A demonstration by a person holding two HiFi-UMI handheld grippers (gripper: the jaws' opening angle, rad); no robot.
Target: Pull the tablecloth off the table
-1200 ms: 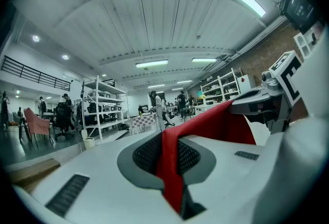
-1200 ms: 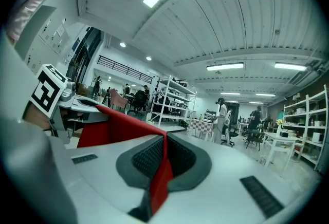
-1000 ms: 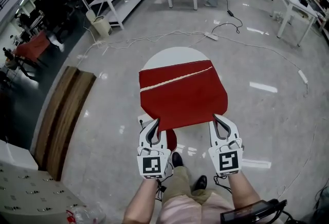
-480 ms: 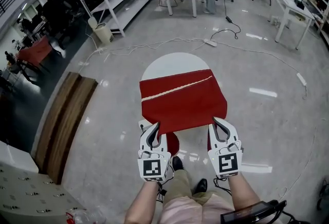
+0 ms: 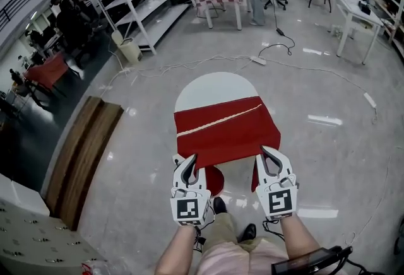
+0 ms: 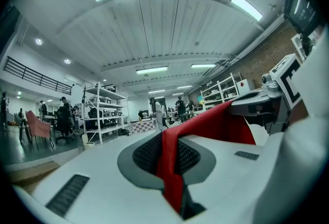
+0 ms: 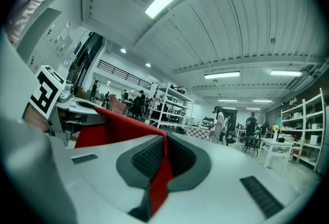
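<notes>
So the white table with the rounded far edge [image 5: 213, 86] stands on a shiny grey polished floor [image 5: 328, 160]. A red fabric tablecloth [image 5: 224, 132] lies over its near part, while the far part is bare. A pale crease runs slantwise across the cloth, and its near edge sticks out past the tabletop toward me. On the floor there's a white power strip [image 5: 259, 60] with a long cable behind the table, and a brown wooden board [image 5: 82, 151] off to my left.
</notes>
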